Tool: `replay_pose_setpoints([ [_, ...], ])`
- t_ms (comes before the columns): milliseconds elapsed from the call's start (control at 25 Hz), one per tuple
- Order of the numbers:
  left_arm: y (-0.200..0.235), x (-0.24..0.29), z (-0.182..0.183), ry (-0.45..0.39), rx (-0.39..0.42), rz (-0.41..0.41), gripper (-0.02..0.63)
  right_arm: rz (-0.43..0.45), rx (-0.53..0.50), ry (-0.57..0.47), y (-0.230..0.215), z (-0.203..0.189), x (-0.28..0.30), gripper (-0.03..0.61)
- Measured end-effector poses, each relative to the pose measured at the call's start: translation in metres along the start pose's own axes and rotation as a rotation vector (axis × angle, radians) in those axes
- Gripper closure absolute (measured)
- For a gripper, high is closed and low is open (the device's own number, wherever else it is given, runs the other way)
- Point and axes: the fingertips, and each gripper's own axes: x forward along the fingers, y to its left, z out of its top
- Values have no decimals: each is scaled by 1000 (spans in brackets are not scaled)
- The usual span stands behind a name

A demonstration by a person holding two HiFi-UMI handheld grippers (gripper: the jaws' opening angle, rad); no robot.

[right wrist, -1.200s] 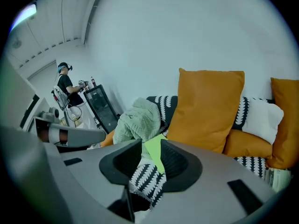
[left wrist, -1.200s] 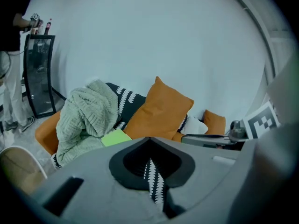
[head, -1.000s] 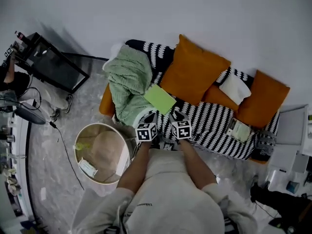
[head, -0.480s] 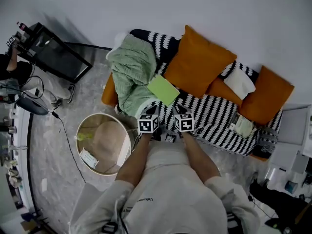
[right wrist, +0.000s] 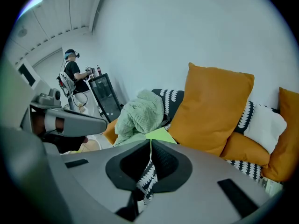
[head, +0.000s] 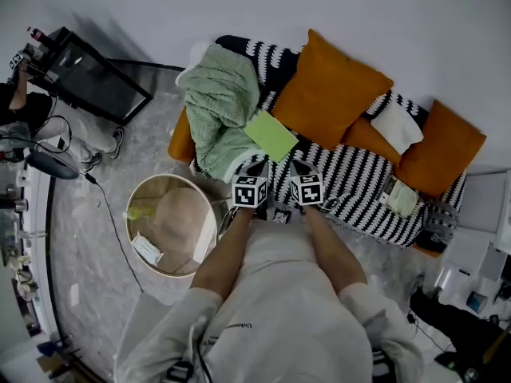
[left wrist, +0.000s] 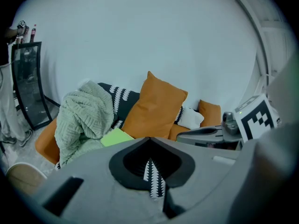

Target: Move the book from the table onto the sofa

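The thin green book (head: 270, 135) lies flat on the sofa (head: 359, 188). It looks light and stiff, best pinched at a free edge. The left gripper (left wrist: 149, 140) and right gripper (right wrist: 150, 142) have their jaws together, empty.

Living room setup, kinda staged tbh: sofa (head: 182, 144), orange cushions (head: 331, 94), striped throw (head: 359, 186), green blanket (head: 219, 102), round side table (head: 156, 191) lower left. Glass cabinet (head: 100, 82) and geared-up person (right wrist: 72, 73) upper left, so recording-space vibe.

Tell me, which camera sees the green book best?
The head view: the whole book lies flat on the sofa, next to the green blanket. The left gripper view shows only a corner; the right gripper view, a sliver behind the jaws.
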Motion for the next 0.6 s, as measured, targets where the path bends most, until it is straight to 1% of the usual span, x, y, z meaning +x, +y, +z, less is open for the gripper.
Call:
replay_pose_setpoints([
  [120, 7, -4, -1, -8, 3, 20, 604, -20, 8, -6, -9, 5, -1, 571],
  [280, 16, -9, -13, 4, -3, 42, 604, -34, 36, -11, -13, 1, -5, 572],
  [440, 19, -13, -19, 3, -12, 61, 604, -37, 19, -11, -12, -1, -8, 572],
  [600, 18, -15, -22, 7, -18, 61, 604, -44, 15, -2, -13, -4, -12, 572],
])
